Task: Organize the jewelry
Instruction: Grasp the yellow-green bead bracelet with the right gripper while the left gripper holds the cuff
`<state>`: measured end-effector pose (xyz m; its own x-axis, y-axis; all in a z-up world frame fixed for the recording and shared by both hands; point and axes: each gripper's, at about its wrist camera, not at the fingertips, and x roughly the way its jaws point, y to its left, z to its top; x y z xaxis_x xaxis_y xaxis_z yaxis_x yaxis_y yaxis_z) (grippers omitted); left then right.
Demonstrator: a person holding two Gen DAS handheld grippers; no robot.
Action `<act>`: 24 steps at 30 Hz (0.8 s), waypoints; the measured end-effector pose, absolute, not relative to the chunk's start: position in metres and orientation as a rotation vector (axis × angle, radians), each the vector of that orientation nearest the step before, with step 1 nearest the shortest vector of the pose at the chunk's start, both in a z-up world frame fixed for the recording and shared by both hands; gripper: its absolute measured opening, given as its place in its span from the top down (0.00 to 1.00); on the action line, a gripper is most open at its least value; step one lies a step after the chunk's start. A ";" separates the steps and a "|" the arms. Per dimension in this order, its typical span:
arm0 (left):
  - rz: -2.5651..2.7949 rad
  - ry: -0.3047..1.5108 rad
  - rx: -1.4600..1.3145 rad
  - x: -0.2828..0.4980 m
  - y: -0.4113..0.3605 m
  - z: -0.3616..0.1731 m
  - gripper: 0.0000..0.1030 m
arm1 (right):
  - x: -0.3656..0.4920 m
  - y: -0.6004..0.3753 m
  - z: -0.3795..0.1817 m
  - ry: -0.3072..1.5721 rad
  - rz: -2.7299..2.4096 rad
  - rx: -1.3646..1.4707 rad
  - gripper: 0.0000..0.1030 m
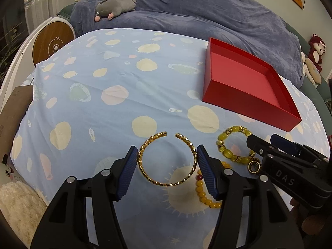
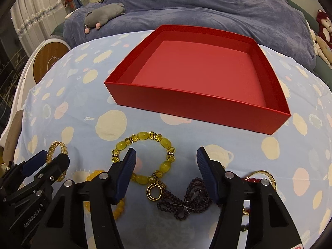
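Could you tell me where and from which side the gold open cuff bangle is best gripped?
Probably across its width, at the two side arcs, coming down from above. The gold cuff bangle lies flat on the spotted sheet, its gap facing away toward the red box, and the left gripper already straddles it, pads at both sides. Avoid the loose open ends, which would likely flex.

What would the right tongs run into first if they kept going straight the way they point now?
Probably the bedsheet, inside the loop of the yellow bead bracelet. The right tongs stand open and point down there. The red box lies farther on. Depth is hard to judge.
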<state>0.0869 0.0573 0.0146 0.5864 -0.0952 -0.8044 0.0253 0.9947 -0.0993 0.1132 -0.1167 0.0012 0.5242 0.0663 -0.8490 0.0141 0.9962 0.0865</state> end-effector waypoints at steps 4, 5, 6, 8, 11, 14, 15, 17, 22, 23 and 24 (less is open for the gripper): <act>-0.072 0.955 -0.080 0.091 0.059 0.010 0.46 | 0.119 -0.115 -0.012 1.059 0.029 0.085 0.61; -0.074 0.957 -0.080 0.091 0.059 0.010 0.46 | 0.118 -0.115 -0.014 1.060 0.025 0.083 0.62; -0.075 0.957 -0.079 0.092 0.059 0.009 0.46 | 0.117 -0.115 -0.014 1.050 0.022 0.076 0.63; -0.075 0.959 -0.077 0.093 0.058 0.008 0.46 | 0.116 -0.114 -0.014 1.046 0.019 0.061 0.64; -0.075 0.966 -0.081 0.095 0.058 0.007 0.46 | 0.113 -0.114 -0.014 1.036 0.013 0.045 0.73; -0.078 0.969 -0.076 0.095 0.056 0.007 0.46 | 0.109 -0.119 -0.014 1.040 0.013 0.063 0.89; -0.078 0.970 -0.072 0.094 0.055 0.007 0.46 | 0.107 -0.121 -0.013 1.045 0.013 0.072 0.91; -0.081 0.976 -0.068 0.094 0.054 0.007 0.46 | 0.105 -0.124 -0.012 1.052 0.012 0.096 0.91; -0.085 0.978 -0.060 0.094 0.049 0.012 0.46 | 0.092 -0.132 -0.003 1.044 0.010 0.150 0.91; -0.087 0.979 -0.060 0.094 0.048 0.012 0.46 | 0.089 -0.134 0.001 1.041 0.009 0.159 0.91; -0.089 0.979 -0.059 0.093 0.046 0.014 0.46 | 0.086 -0.136 0.004 1.037 0.010 0.170 0.91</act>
<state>0.0933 0.0464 0.0140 0.5550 -0.1022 -0.8255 0.0487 0.9947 -0.0904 0.0860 -0.1365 0.0042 0.5098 0.0889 -0.8557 0.0720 0.9867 0.1455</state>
